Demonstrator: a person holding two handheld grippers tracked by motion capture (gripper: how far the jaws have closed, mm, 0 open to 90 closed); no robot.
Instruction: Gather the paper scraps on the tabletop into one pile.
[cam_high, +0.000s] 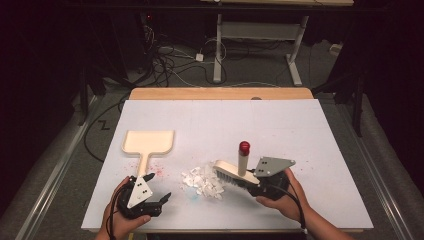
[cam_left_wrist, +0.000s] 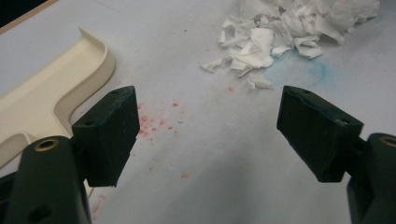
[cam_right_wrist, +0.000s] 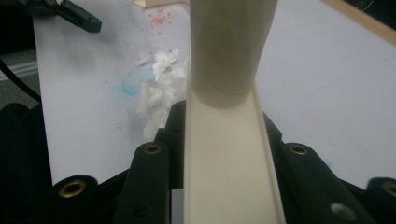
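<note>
Meanwhile, the brush (cam_high: 235, 176) is being clamped between the right gripper (cam_high: 261, 183) jaws, apparently touching the paper scraps (cam_high: 204, 181). The left gripper (cam_high: 159, 191) is being held wide apart, dustpan (cam_high: 148, 143) beside its fingers (cam_left_wrist: 108, 135).

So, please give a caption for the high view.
Right hand-held gripper holds a brush beside paper scraps; left one open near a dustpan.

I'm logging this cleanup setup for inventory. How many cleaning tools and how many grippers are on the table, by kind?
Dustpan: 1
Brush: 1
Pile of torn white paper scraps: 1
Grippers: 2, the left gripper and the right gripper
Total: 5
</note>
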